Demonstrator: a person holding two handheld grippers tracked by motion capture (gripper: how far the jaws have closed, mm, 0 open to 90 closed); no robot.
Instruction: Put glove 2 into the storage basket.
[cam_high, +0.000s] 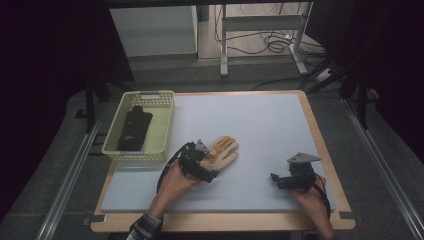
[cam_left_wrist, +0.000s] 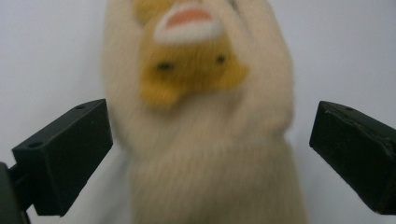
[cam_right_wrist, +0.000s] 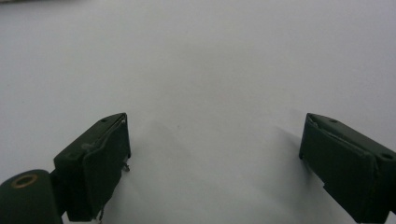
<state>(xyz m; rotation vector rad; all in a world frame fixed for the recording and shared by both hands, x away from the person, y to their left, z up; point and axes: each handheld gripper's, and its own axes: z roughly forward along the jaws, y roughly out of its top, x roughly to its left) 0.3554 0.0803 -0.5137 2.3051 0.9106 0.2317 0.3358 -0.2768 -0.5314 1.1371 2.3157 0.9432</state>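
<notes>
Glove (cam_high: 226, 150) cream with orange fingers, flat on grey counter (cam_high: 260, 125), centre of high view | left claw (cam_high: 212, 159) at its cuff, jaws spread either side, not pressing (cam_left_wrist: 205, 140) | right claw (cam_high: 276, 178) lower right, jaws spread over bare mat | basket (cam_high: 162, 131) upper left, black pouch (cam_high: 134, 129) inside.

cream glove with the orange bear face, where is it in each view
High view: the cream glove lies mid-table on the white mat, just ahead of the left gripper.
Left gripper view: it runs up the centre, between the open black fingers.
Right gripper view: not in it; the right gripper is open over bare mat.
Shared landmark: the white mat.
</notes>
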